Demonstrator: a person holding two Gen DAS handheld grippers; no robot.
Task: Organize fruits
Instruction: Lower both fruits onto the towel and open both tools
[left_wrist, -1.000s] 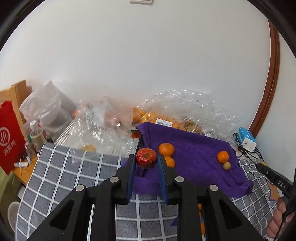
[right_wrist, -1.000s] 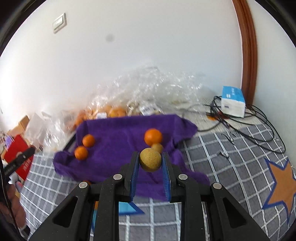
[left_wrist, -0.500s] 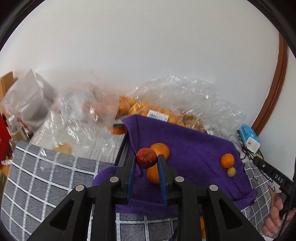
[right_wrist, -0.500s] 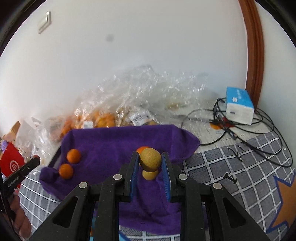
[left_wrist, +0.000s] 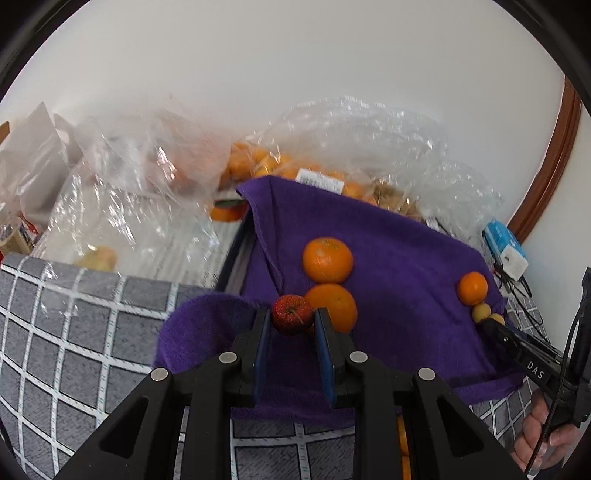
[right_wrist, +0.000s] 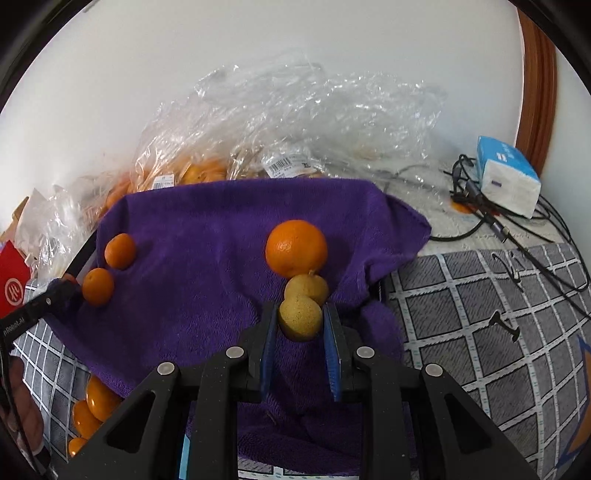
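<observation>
Both grippers have dropped in closer over the purple towel (left_wrist: 406, 266) since a second ago. The left gripper (left_wrist: 291, 325) is pinching a small red apple (left_wrist: 291, 314), hovering right beside two oranges (left_wrist: 327, 259). The right gripper (right_wrist: 300, 325) is squeezing a yellowish round fruit (right_wrist: 300, 318), sitting just in front of a matching one (right_wrist: 307, 288) and another orange (right_wrist: 296, 248). Clear plastic bags (right_wrist: 295, 122) are piling up behind against the wall.
</observation>
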